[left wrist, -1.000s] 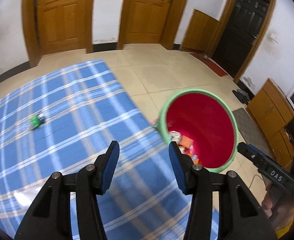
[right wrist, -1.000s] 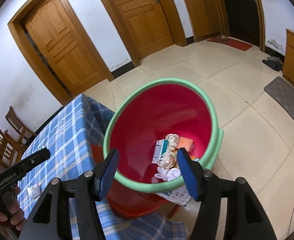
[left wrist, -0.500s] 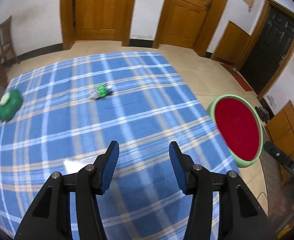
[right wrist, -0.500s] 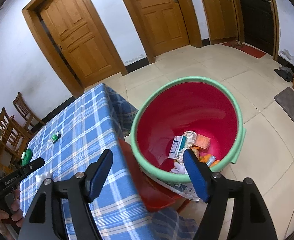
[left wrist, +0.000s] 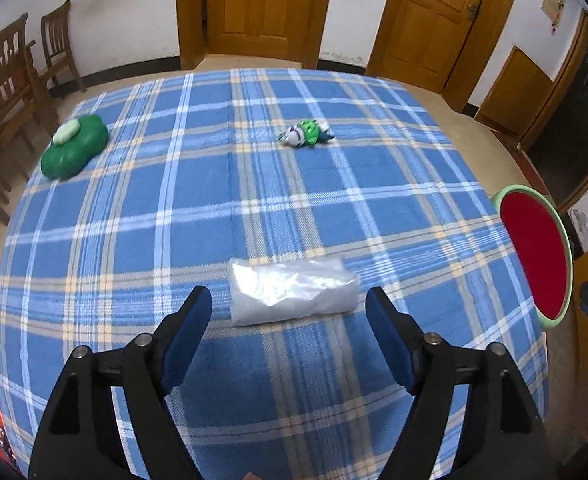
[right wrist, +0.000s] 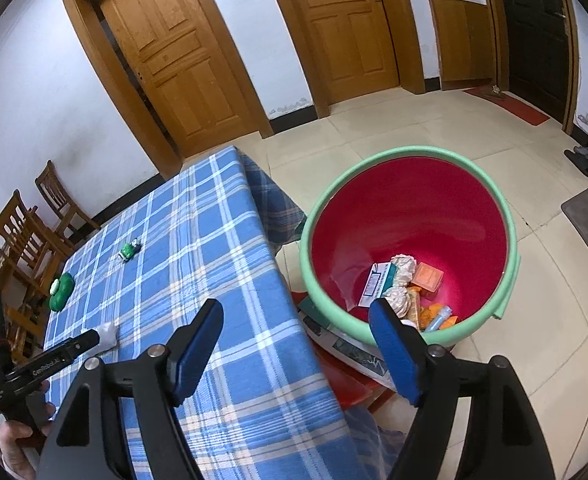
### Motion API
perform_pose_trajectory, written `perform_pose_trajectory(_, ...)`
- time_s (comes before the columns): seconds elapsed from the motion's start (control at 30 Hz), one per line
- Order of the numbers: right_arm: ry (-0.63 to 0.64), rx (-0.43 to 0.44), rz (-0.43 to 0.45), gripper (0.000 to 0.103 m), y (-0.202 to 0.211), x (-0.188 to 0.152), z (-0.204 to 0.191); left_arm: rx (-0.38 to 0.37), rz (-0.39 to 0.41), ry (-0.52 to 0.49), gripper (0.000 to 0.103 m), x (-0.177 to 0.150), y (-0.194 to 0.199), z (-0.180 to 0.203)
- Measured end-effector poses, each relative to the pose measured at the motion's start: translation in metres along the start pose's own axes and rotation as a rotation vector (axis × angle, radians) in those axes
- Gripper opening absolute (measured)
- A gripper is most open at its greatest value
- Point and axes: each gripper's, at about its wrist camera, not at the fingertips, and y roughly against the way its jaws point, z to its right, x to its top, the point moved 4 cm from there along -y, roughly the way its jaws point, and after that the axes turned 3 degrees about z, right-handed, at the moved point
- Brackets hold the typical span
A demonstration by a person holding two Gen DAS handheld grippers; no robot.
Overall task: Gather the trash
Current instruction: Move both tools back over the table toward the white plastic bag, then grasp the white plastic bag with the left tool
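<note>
Your left claw [left wrist: 288,312] is opening, a clear plastic bag [left wrist: 292,290] just ahead on the table [left wrist: 134,220]; your right claw [right wrist: 296,334] gapes empty.

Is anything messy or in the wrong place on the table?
Yes, some trash is not in the red bin yet. A crumpled clear plastic bag lies just ahead of the left gripper, whose empty jaws are opening. A small green wrapper lies alone farther back on the tablecloth.
</note>
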Motion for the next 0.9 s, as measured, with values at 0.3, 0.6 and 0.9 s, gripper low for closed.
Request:
perform_pose_trajectory(0.3,0.018,0.009,-0.014,0.078,-0.008,0.002,-0.014,-0.029,-0.039,0.013,0.079,-0.007,-0.019,0.006)
perform_pose_trajectory(0.6,0.034,0.031,-0.026,0.078,-0.018,0.005,-0.032,-0.072,-0.015,0.056,0.071,-0.003,-0.018,-0.002)
perform_pose_trajectory(0.9,0.082,0.074,-0.039,0.078,-0.033,0.013,-0.068,-0.044,0.068,0.075,0.071,0.023,0.001,-0.027)
